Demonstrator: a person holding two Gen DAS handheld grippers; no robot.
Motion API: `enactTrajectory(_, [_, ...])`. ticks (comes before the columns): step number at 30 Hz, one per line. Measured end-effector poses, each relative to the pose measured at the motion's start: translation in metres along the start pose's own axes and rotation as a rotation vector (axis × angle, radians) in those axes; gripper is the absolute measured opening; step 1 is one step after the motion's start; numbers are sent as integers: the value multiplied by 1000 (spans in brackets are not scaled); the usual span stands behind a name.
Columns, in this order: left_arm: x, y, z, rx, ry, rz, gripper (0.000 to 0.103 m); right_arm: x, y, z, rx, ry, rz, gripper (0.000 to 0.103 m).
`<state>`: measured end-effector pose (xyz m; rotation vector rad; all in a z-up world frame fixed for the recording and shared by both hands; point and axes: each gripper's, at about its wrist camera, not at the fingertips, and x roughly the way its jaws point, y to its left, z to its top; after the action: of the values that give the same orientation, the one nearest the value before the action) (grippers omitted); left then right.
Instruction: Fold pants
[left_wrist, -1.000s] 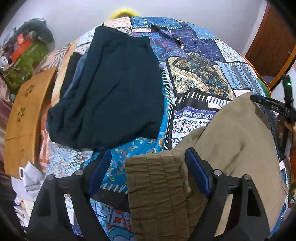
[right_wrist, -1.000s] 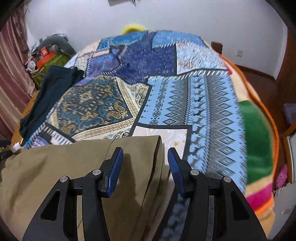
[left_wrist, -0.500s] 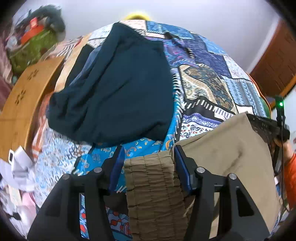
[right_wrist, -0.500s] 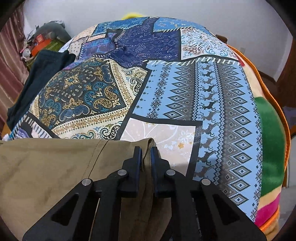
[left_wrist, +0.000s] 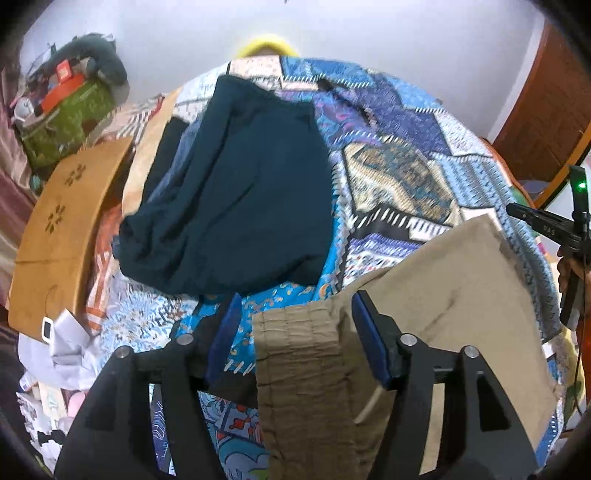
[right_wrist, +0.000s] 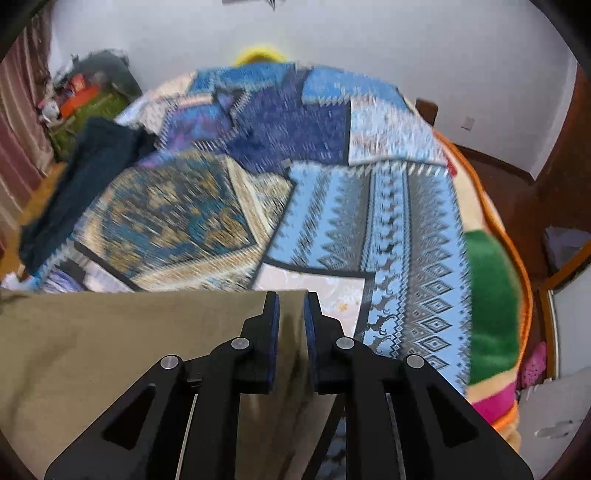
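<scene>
The khaki pants (left_wrist: 454, 295) lay low in both frames on the patchwork bed (right_wrist: 402, 221). The left tool (left_wrist: 295, 332) straddled the gathered waistband, its jaws opening and the pads apparently clear of the cloth; the right tool (right_wrist: 291, 325) stood narrow on the hem corner, its jaws easing open. To fold well, both ends should rise level and taut. Against a second ago, both tools had narrowed from wide, and the bed blurred with motion.
</scene>
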<state>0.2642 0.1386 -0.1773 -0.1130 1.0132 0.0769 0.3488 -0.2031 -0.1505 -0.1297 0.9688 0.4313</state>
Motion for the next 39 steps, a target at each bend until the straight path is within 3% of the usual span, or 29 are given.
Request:
enactTrajectory(2, [-12,-5,4,4,-20,-2,76,-20,8,2,-10,-39,35,28])
enactTrajectory(5, [-29,-13,11,12,-52,-22,84,-51,28,2,-39,-100,86,48])
enactTrajectory(8, [-40,-22,13,13,-69,-45,93,-65,50,2,-72,-122,134,60])
enactTrajectory(11, [-40,-31,13,22,-52,-86,96,-73,75,-1,-96,-127,208,70])
enactTrajectory(17, [-11,-42,5,43,49,-100,97,-50,112,-12,-134,-25,318,73])
enactTrajectory(22, [19,-43,-7,50,138,-93,97,-18,127,-29,-157,98,340,73])
enactTrajectory(26, [28,-50,-22,130,162,-58,97,-2,134,-52,-201,207,344,73])
enactTrajectory(30, [21,-54,-36,196,132,-20,98,-10,130,-72,-226,212,335,73])
enactTrajectory(39, [-3,-45,-54,154,114,-30,98,-41,102,-101,-126,187,322,73])
